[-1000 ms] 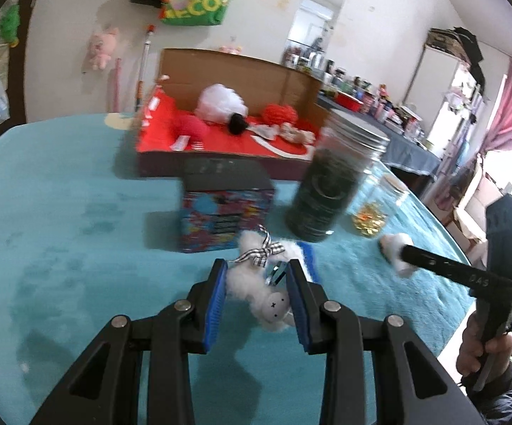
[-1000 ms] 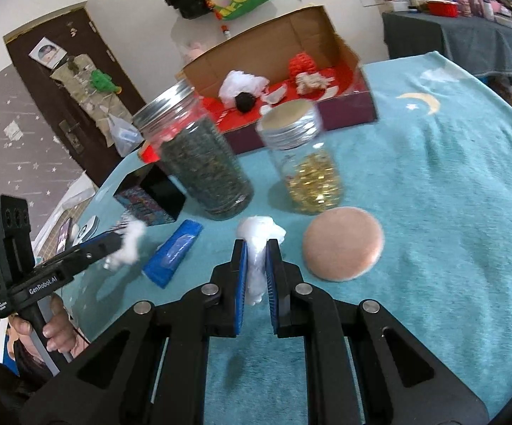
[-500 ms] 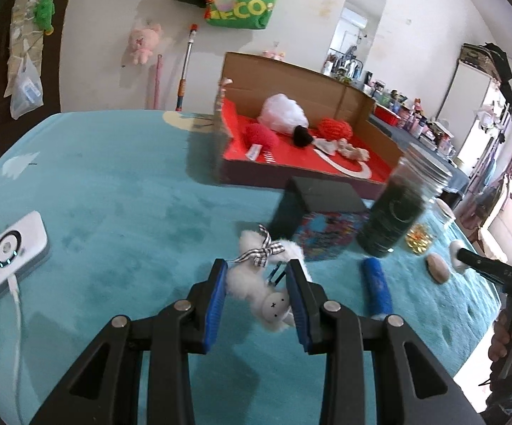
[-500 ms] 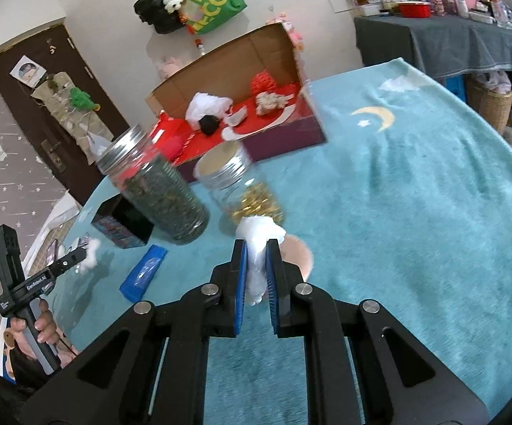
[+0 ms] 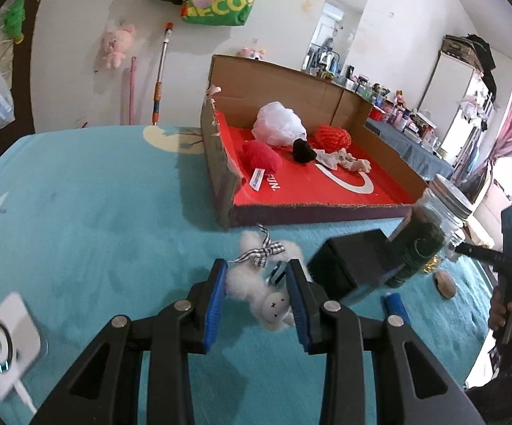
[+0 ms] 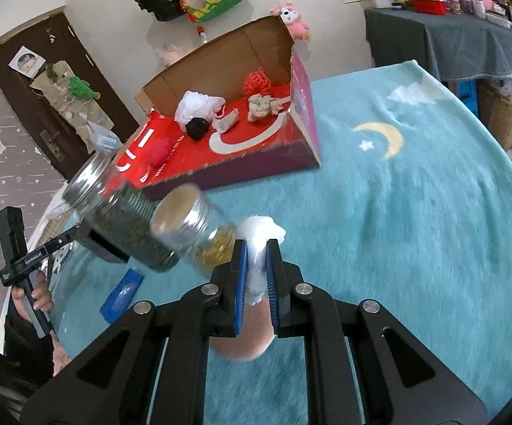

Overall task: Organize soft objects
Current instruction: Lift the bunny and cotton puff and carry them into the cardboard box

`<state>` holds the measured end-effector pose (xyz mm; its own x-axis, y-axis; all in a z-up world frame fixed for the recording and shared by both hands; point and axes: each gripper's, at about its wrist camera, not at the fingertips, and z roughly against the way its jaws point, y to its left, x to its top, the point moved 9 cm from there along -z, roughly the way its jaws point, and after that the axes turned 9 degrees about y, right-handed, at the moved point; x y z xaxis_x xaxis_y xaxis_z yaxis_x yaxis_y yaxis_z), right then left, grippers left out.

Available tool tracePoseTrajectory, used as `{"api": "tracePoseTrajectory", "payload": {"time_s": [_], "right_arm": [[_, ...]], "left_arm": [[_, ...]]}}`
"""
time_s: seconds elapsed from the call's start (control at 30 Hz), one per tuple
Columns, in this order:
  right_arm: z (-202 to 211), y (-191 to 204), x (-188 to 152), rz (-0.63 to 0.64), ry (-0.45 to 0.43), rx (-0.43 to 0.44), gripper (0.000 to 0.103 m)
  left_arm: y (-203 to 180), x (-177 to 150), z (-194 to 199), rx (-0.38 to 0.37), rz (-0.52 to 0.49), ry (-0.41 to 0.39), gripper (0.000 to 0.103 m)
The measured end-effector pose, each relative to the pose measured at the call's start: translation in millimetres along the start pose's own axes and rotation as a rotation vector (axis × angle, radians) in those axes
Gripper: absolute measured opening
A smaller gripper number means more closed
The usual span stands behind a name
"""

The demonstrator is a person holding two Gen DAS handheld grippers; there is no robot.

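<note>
My left gripper point(image 5: 256, 283) is shut on a white fluffy toy point(image 5: 256, 283) with a checked bow, held above the teal table just in front of the cardboard box point(image 5: 220, 163). The box has a red floor and holds several soft items: a white puff point(image 5: 279, 124), a red pillow point(image 5: 261, 156), an orange knit ball point(image 5: 332, 136). My right gripper point(image 6: 255, 253) is shut on a white cotton wad point(image 6: 257, 239), held above the table, right of the jars. The box also shows in the right wrist view point(image 6: 302, 88), behind the jars.
A dark-filled jar point(image 6: 121, 212) and a jar of gold bits point(image 6: 192, 223) stand in front of the box. A black box point(image 5: 351, 265), a blue bar point(image 6: 119, 292), a tan round pad point(image 5: 445, 283) and a white device point(image 5: 4, 345) lie on the teal cloth point(image 6: 433, 248).
Both grippers have moved toward the cardboard box with their loads. The box is now nearer and larger in both views. The tan pad has passed beneath the right gripper.
</note>
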<state>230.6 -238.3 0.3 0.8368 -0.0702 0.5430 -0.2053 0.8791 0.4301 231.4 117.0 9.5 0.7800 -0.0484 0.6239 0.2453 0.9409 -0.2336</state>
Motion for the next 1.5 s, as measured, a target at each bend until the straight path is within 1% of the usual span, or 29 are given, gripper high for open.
{"api": "tracePoseTrajectory", "payload": {"time_s": [0.23, 0.5, 0.7, 0.87, 0.93, 1.07, 1.17, 1.3, 1.33, 1.5], "right_arm": [[-12.6, 2.9, 22.3, 0.058, 0.021, 0.008, 0.010], [-24.0, 3.0, 36.9, 0.080, 0.041, 0.028, 0.010], [-23.6, 7.2, 48.1, 0.097, 0.034, 0.036, 0.010], [-22.8, 16.7, 65.3, 0.136, 0.030, 0.033, 0.010], [-24.5, 22.4, 74.4, 0.144, 0.037, 0.048, 0.010], [-33.0, 30.7, 97.4, 0.153, 0.059, 0.058, 0.010], [-46.9, 36.9, 113.1, 0.150, 0.100, 0.070, 0.010], [-74.3, 37.5, 127.5, 0.150, 0.181, 0.003, 0.011], [-83.5, 36.1, 130.3, 0.150, 0.205, -0.027, 0.011], [-112.9, 28.7, 134.0, 0.162, 0.291, -0.127, 0.011]], "left_arm": [[3.6, 12.4, -14.0, -0.012, -0.030, 0.021, 0.036], [1.8, 20.9, -15.0, -0.028, -0.056, 0.022, 0.036], [-7.8, 34.8, -12.5, -0.038, -0.084, 0.012, 0.036], [-23.6, 52.3, -12.0, -0.051, -0.115, 0.006, 0.036], [-30.0, 60.1, -14.3, -0.055, -0.126, 0.013, 0.036], [-45.4, 79.5, -27.5, -0.072, -0.132, 0.052, 0.036], [-50.6, 93.6, -47.0, -0.065, -0.110, 0.109, 0.036], [-46.0, 104.5, -73.8, -0.070, -0.044, 0.193, 0.036], [-44.0, 105.5, -79.9, -0.067, -0.033, 0.212, 0.036], [-35.1, 106.5, -106.9, -0.013, -0.014, 0.286, 0.036]]}}
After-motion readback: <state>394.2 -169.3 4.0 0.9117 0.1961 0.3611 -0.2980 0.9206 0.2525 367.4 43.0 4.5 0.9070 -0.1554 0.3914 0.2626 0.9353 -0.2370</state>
